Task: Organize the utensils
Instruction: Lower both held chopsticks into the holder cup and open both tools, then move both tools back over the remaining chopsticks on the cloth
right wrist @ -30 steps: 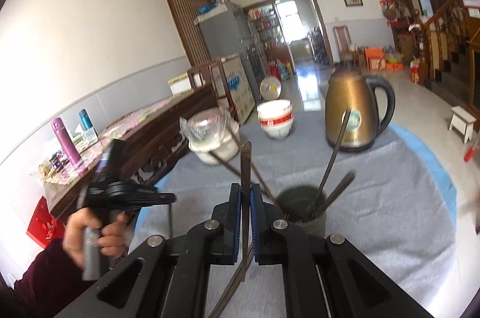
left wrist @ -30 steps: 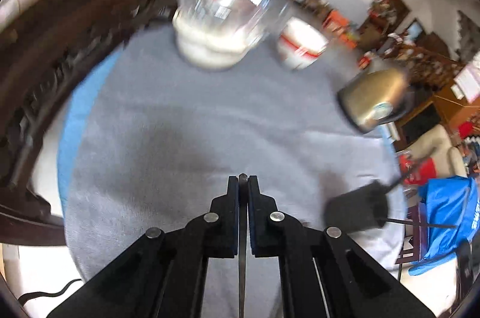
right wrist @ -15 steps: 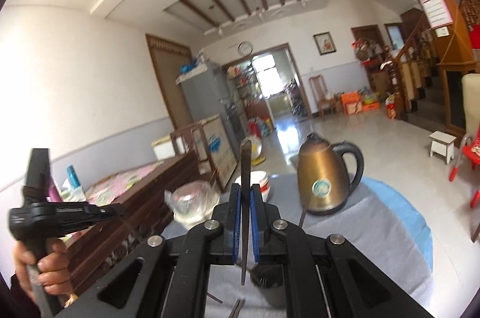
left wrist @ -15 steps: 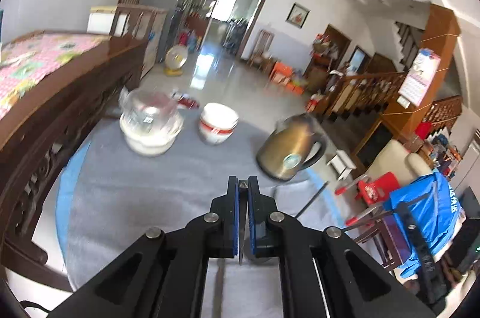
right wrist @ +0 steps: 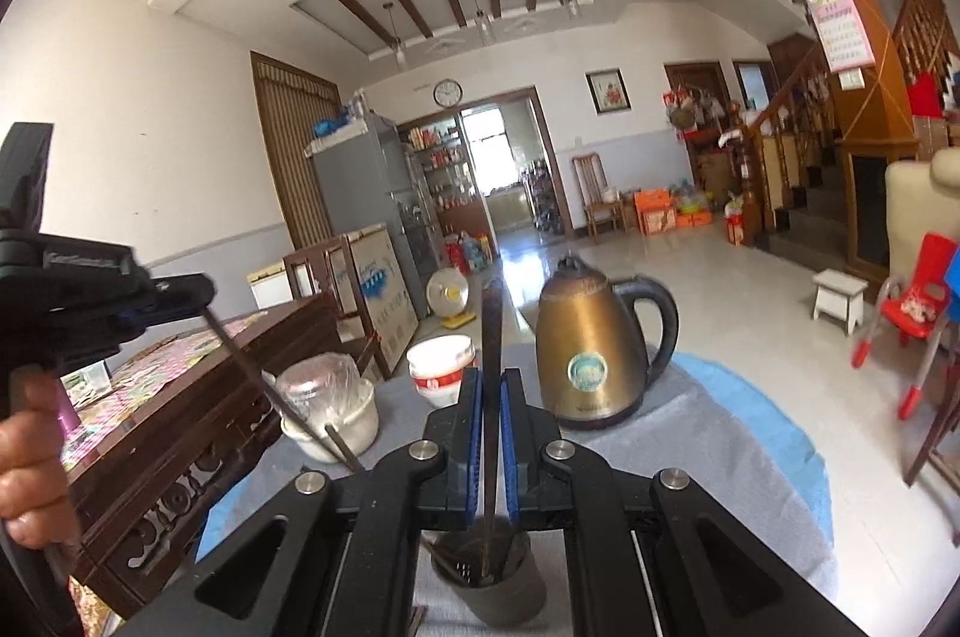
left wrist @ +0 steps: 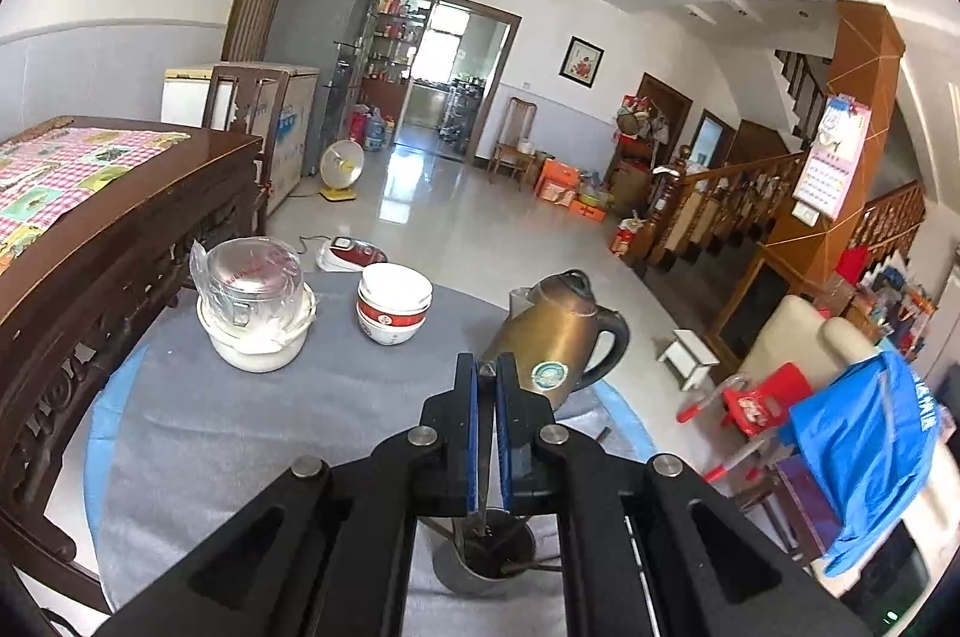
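A dark grey utensil cup (right wrist: 489, 586) stands on the grey-clothed round table (right wrist: 690, 457) with several dark chopsticks in it. My right gripper (right wrist: 493, 379) is shut on a dark chopstick (right wrist: 493, 319) that stands upright, its lower end down in the cup. At the left edge of that view a hand holds my left gripper (right wrist: 201, 293), shut on another chopstick (right wrist: 270, 391) that slants down to the right. In the left wrist view, my left gripper (left wrist: 486, 367) hangs above the cup (left wrist: 483, 565), with the thin chopstick (left wrist: 480, 514) running down from the pads into it.
A brass-coloured kettle (left wrist: 555, 337) stands behind the cup. Stacked white-and-red bowls (left wrist: 393, 304) and a white pot with a plastic-wrapped glass lid (left wrist: 255, 313) sit at the table's far left. A carved wooden bench (left wrist: 90, 277) borders the left side.
My left gripper has risen and tipped up from the tabletop, still holding its chopstick; the cup now lies under its fingers. My right gripper shifted slightly and its view tilted upward.
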Demonstrator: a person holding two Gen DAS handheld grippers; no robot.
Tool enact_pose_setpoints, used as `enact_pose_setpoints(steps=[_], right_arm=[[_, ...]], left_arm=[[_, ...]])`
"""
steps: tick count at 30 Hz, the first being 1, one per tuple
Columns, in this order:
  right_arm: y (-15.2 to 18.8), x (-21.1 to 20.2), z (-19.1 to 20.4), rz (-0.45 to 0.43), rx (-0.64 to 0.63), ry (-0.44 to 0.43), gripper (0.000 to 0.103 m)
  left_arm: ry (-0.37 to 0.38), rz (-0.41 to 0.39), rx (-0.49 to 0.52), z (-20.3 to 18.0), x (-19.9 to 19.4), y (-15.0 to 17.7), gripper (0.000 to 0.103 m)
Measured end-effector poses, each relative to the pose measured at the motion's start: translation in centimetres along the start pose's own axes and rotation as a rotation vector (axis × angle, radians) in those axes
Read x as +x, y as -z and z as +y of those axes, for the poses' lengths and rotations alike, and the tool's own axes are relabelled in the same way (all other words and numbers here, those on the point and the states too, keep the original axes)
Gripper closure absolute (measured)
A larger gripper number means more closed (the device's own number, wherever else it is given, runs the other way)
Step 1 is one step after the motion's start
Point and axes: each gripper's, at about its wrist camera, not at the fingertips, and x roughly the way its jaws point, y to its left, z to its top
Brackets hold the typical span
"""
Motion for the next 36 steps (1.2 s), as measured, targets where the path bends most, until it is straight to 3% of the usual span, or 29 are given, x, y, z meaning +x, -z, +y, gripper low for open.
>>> enact_pose_setpoints(steps=[4, 9, 14, 15, 16, 18, 20, 22, 25, 28, 29, 34, 36], right_arm=[[0.7, 0.3, -0.1, 0.028, -0.011, 0.002, 0.096], [1.6, 0.7, 0.0, 0.070, -0.013, -0.003, 0.096], [2.3, 1.3, -0.5, 0.129, 0.031, -0.029, 0.095], [2.4, 1.4, -0.5, 0.140, 0.042, -0.039, 0.094], [2.5, 1.4, -0.7, 0.158, 0.056, -0.056, 0.094], [2.7, 1.3, -0.8, 0.177, 0.069, -0.068, 0.094], [2.8, 1.0, -1.0, 0.183, 0.078, -0.083, 0.094], [2.9, 0.3, -1.4, 0.171, 0.091, -0.107, 0.093], [2.7, -0.7, -2.1, 0.139, 0.104, -0.139, 0.082], [2.7, -2.3, -3.0, 0.087, 0.128, -0.152, 0.044], [2.8, -3.1, -3.4, 0.053, 0.145, -0.157, 0.037], [3.6, -6.4, -4.2, -0.039, 0.128, -0.193, 0.037], [4.3, -6.9, -4.1, -0.038, 0.114, -0.201, 0.037]], left_arm=[[-0.032, 0.008, 0.024, -0.8, 2.0, 1.6, 0.097], [-0.042, 0.080, 0.045, -0.6, 4.2, 3.7, 0.097], [-0.039, 0.088, 0.087, -0.3, 3.3, 4.4, 0.096], [-0.040, 0.078, 0.103, -0.4, 2.8, 4.5, 0.089], [-0.042, 0.069, 0.114, -0.4, 2.3, 4.6, 0.070], [-0.056, 0.033, 0.136, -0.1, 0.9, 4.9, 0.046], [-0.080, -0.016, 0.169, 0.0, -0.6, 5.3, 0.045], [-0.120, -0.043, 0.218, 0.4, -1.8, 5.9, 0.036], [-0.159, -0.044, 0.238, 1.9, -3.1, 7.1, 0.033], [-0.193, -0.002, 0.233, 3.5, -3.5, 8.7, 0.031], [-0.204, 0.012, 0.229, 4.1, -3.5, 9.2, 0.031], [-0.253, 0.118, 0.212, 6.5, -2.8, 12.6, 0.031], [-0.267, 0.160, 0.207, 7.1, -2.2, 13.9, 0.031]])
